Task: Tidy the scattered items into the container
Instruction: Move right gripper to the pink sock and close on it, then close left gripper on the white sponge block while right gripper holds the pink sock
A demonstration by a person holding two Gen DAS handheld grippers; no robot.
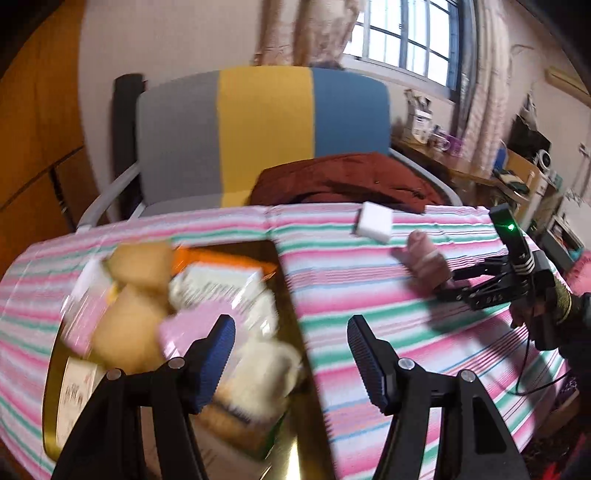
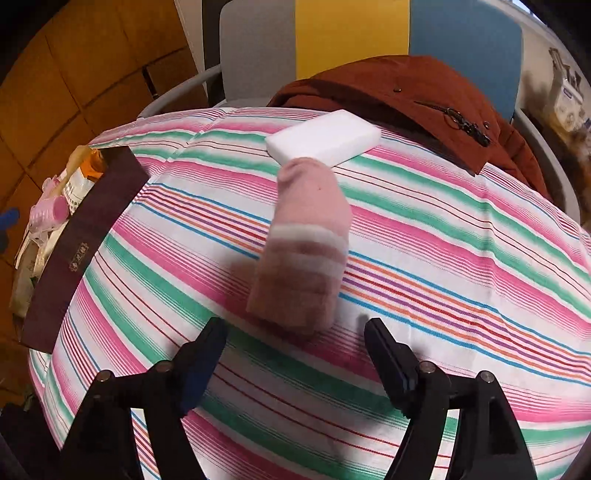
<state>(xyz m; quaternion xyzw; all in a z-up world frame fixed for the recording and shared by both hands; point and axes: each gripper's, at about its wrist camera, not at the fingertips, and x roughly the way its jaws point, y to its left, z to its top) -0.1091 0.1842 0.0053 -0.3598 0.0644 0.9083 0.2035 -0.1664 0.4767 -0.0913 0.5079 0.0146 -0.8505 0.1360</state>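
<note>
Left wrist view: the left hand-held gripper (image 1: 291,360) hangs with its jaws spread and nothing between them, above an open container (image 1: 291,417) with a gold-coloured inside, already packed with snack packets and blurred by motion. The container stands on a desk covered by a cloth (image 1: 369,277) striped in pink, green and white. On that cloth lie a white sponge block (image 1: 373,222) near the far edge and a pink sock (image 1: 424,260) just nearer. Behind the desk stands a chair (image 1: 258,129) panelled in grey, yellow and blue, with a rust-red jacket (image 1: 351,181) on its seat; a barred window (image 1: 406,33) with curtains fills the far wall. Right wrist view: the right hand-held gripper (image 2: 295,360) is likewise spread wide and empty, with the near end of the sock just ahead of its fingertips.
</note>
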